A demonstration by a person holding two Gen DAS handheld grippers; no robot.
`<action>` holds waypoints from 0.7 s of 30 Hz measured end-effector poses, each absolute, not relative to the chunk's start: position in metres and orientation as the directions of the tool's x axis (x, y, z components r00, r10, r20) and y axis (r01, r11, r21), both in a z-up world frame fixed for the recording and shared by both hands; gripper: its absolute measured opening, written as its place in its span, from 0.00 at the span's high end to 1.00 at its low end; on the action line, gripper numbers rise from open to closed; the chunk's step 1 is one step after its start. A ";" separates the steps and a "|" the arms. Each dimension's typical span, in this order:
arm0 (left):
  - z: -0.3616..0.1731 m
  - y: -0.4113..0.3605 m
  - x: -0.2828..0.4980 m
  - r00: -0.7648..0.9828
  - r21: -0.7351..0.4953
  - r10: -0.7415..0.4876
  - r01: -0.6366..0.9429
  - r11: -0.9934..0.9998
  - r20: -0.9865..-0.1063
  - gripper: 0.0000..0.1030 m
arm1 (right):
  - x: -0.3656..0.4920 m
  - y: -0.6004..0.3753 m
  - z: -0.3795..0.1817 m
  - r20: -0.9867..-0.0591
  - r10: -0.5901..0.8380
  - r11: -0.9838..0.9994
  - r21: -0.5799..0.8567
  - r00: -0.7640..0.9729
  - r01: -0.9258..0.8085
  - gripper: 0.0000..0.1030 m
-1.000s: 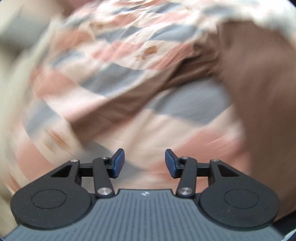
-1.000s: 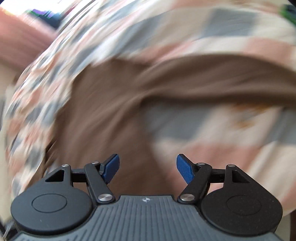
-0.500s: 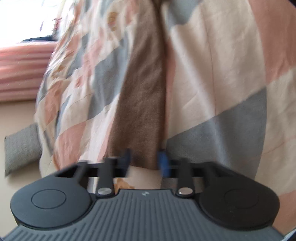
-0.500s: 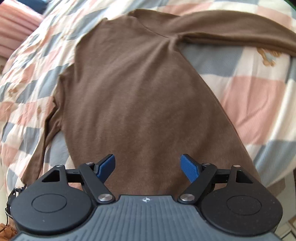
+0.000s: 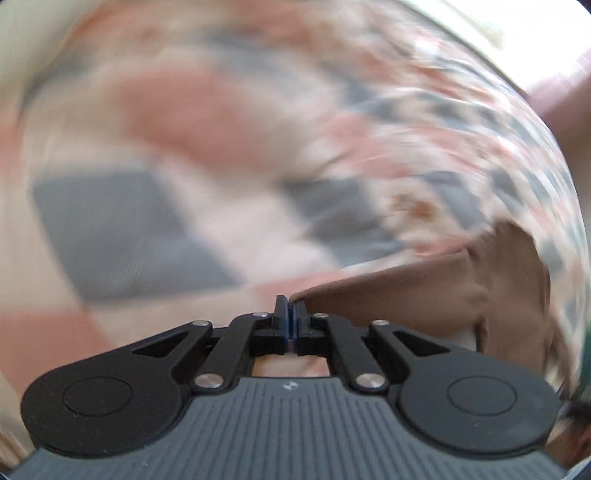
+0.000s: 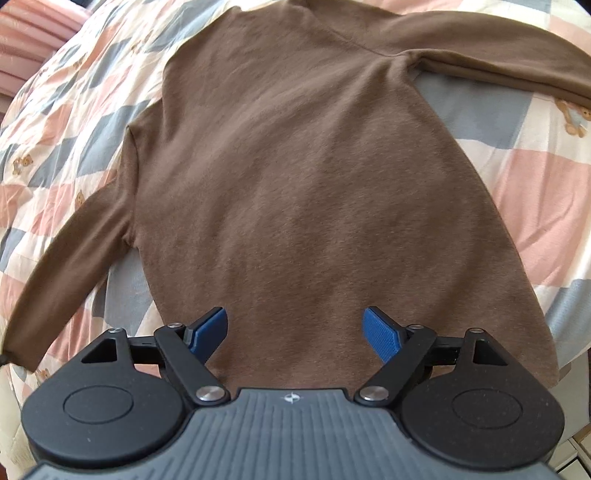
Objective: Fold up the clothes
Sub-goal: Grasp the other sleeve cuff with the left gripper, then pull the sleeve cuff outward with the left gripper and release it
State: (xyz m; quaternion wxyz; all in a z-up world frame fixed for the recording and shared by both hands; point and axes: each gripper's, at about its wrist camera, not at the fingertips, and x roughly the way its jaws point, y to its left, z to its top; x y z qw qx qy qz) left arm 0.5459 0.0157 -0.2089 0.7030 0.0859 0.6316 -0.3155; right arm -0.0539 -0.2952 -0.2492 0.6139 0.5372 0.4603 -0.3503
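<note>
A brown long-sleeved sweater [image 6: 295,166] lies flat on a checked quilt [image 6: 535,184], one sleeve [image 6: 74,251] angled down to the left and the other sleeve [image 6: 498,62] stretched out to the right. My right gripper [image 6: 295,328] hovers open over the sweater's lower body, nothing pressed between its blue pads [image 6: 382,334]. The left wrist view is heavily blurred. My left gripper [image 5: 290,306] is shut there, with a brown sleeve end [image 5: 406,288] pinched at its tips and trailing off to the right over the quilt [image 5: 147,221].
The quilt has pink, grey and cream squares with small bear prints [image 6: 572,118]. A pink striped cloth [image 6: 29,33] lies beyond the quilt at the upper left. The bed's edge drops away at the lower right [image 6: 576,424].
The left gripper's jaws closed on the brown sleeve end and then swung fast sideways, blurring the view. The right gripper slid toward the sweater's hem and its jaws spread a little wider.
</note>
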 end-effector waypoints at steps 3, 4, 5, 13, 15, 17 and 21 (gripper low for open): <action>-0.242 0.030 0.548 0.003 -0.228 -0.259 0.468 0.854 -0.966 1.00 | -0.052 -0.295 -0.250 -0.945 0.065 0.186 0.327 0.320 0.927 0.20; -0.250 0.034 0.546 0.009 -0.208 -0.237 0.452 0.867 -0.971 1.00 | -0.052 -0.296 -0.249 -0.946 0.065 0.189 0.324 0.317 0.927 0.20; -0.256 0.038 0.544 0.016 -0.197 -0.226 0.433 0.879 -0.974 1.00 | -0.054 -0.296 -0.249 -0.947 0.061 0.188 0.321 0.316 0.928 0.19; -0.230 0.063 0.509 0.105 -0.343 -0.388 0.297 0.891 -0.916 0.62 | -0.055 -0.296 -0.253 -0.950 0.070 0.167 0.313 0.305 0.935 0.17; -0.236 0.068 0.498 0.109 -0.375 -0.415 0.270 0.887 -0.903 0.61 | -0.053 -0.296 -0.253 -0.947 0.081 0.184 0.319 0.309 0.930 0.16; -0.244 0.073 0.490 0.126 -0.401 -0.436 0.228 0.887 -0.891 0.61 | -0.051 -0.296 -0.252 -0.947 0.088 0.201 0.322 0.310 0.925 0.15; -0.256 0.065 0.484 0.139 -0.410 -0.444 0.219 0.885 -0.885 0.96 | -0.052 -0.293 -0.252 -0.949 0.093 0.204 0.314 0.301 0.927 0.14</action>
